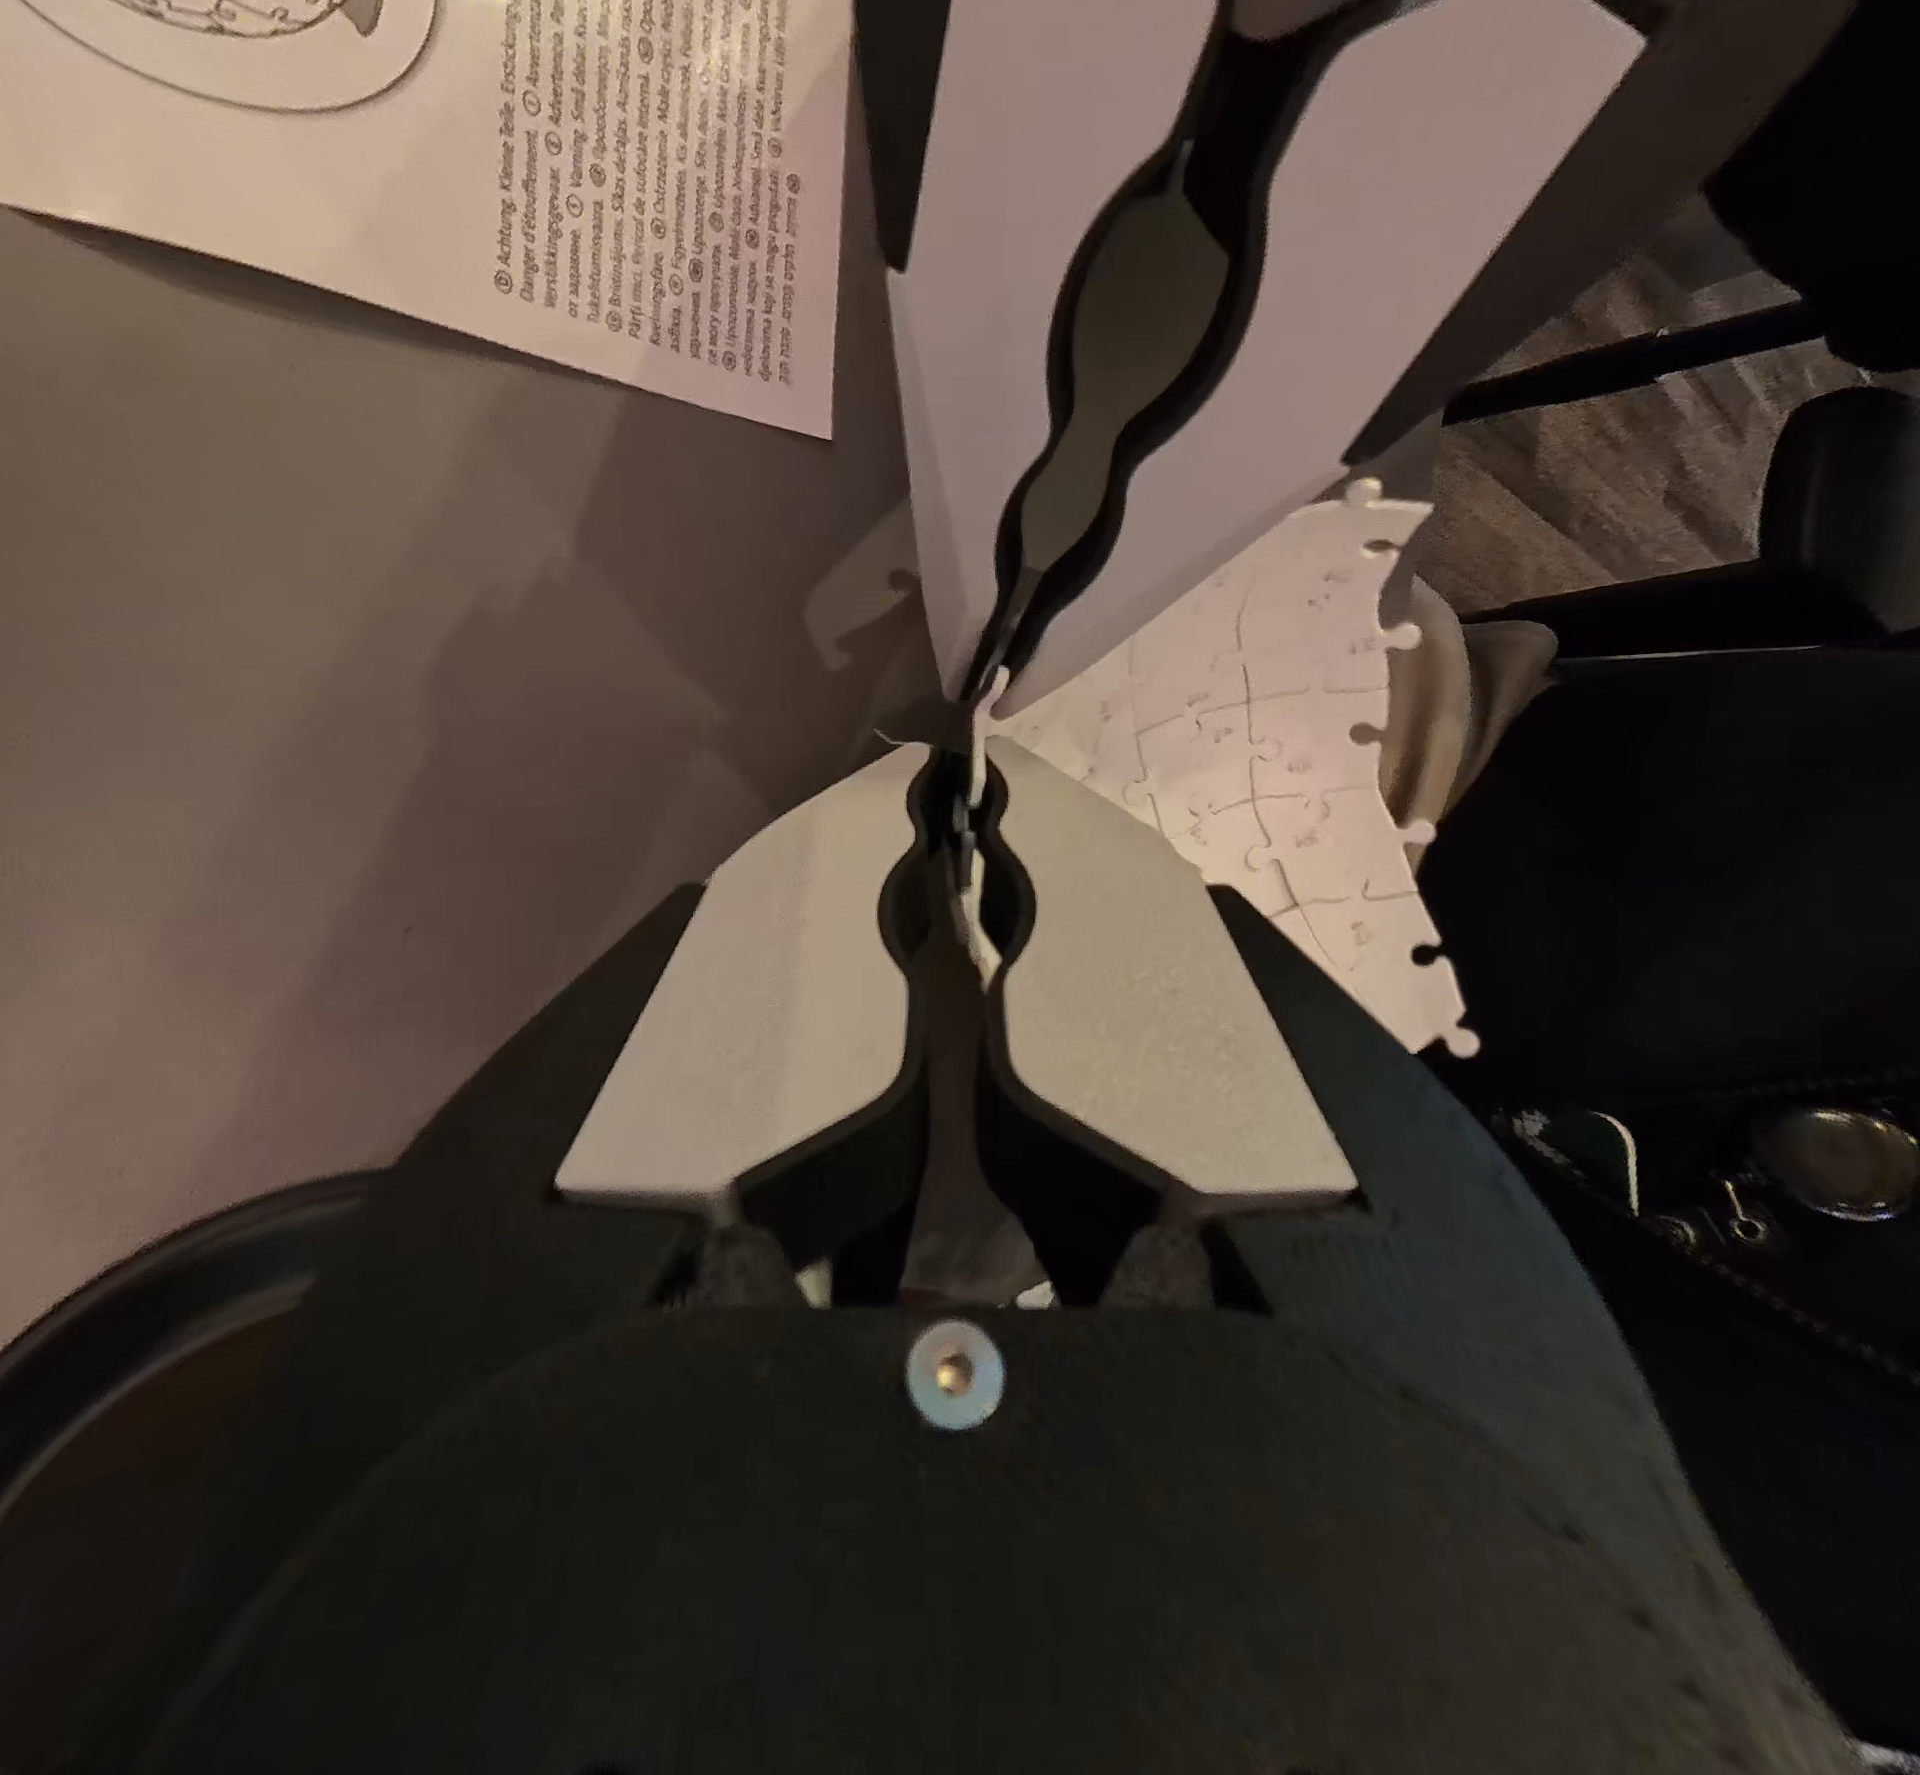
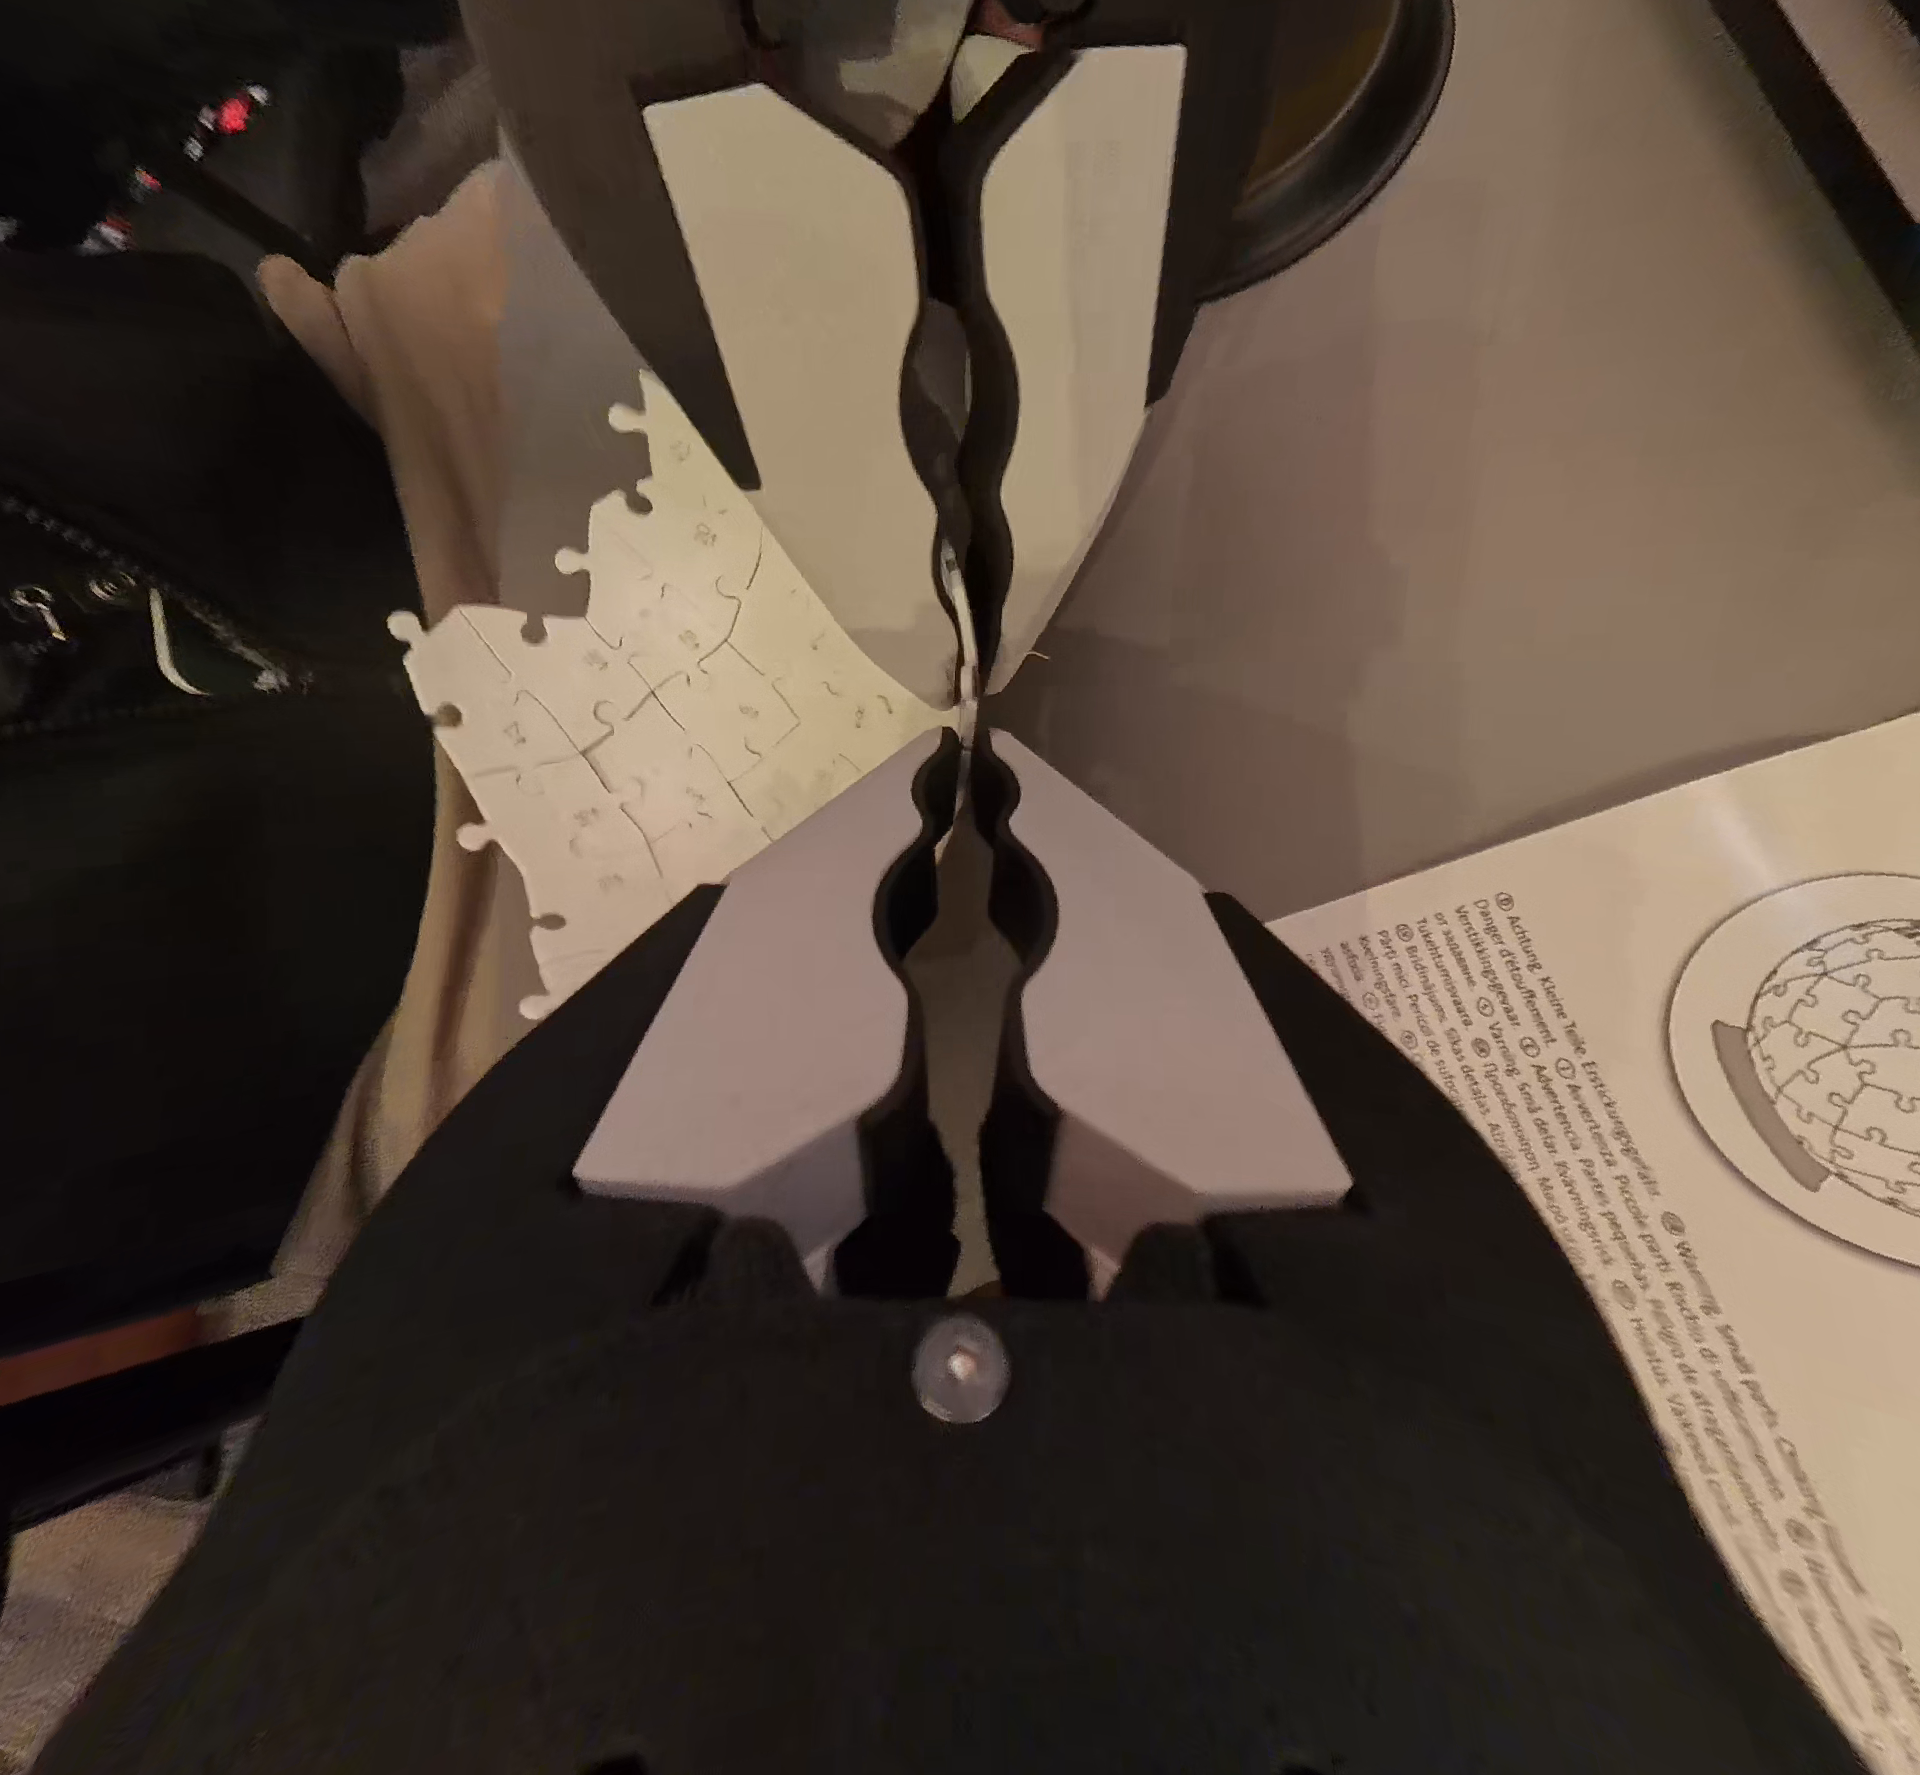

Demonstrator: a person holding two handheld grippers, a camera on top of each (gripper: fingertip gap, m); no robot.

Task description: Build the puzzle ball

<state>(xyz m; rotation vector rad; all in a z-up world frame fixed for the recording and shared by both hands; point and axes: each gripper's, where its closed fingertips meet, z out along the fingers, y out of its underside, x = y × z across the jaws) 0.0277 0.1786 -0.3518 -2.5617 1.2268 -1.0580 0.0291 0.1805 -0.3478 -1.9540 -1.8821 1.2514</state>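
We noted a grey tabletop (image 1: 312, 686) bearing a dark round dish (image 2: 1340, 104) near its edge. Beyond the table edge we observed a black bag with metal fittings (image 1: 1766, 1175) and a strip of wood-patterned floor (image 1: 1579, 437). A beige cloth (image 2: 436, 437) lay beside the dark items.

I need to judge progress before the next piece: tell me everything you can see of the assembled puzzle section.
The puzzle section is a curved white sheet of interlocked pieces, seemingly thin plastic or card, with faint marks on the side shown. Its outer edge is jagged with knobs and sockets. It is held tilted at the table edge. The left gripper and right gripper meet tip to tip at its near edge, both shut on it.
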